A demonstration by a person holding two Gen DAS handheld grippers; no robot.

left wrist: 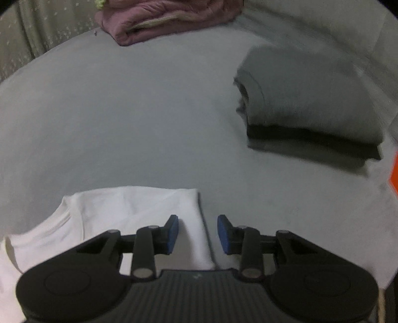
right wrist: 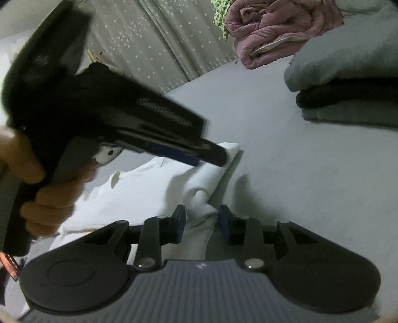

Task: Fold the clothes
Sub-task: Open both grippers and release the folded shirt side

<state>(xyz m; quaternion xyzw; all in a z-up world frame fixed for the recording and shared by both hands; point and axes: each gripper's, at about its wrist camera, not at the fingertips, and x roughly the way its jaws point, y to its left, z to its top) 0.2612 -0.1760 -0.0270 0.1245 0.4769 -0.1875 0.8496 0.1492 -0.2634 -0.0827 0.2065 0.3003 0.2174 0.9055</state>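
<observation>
Hovering part-open and empty, left gripper (left wrist: pixel 197 233) and right gripper (right wrist: pixel 202 223) are flanking the white shirt (left wrist: pixel 129 213), apparently lying lengthwise near-to-far.

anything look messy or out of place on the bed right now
Mostly tidy. The grey and black folded stack sits square. The white shirt is folded, but in the right wrist view a bump of its cloth puckers up at the near edge, just ahead of the right tool. The mauve quilt looks loosely bundled.

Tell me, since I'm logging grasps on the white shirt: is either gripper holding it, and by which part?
Nothing is held. The left gripper and right gripper hover over the white shirt's folded edge, fingers apart.
</observation>
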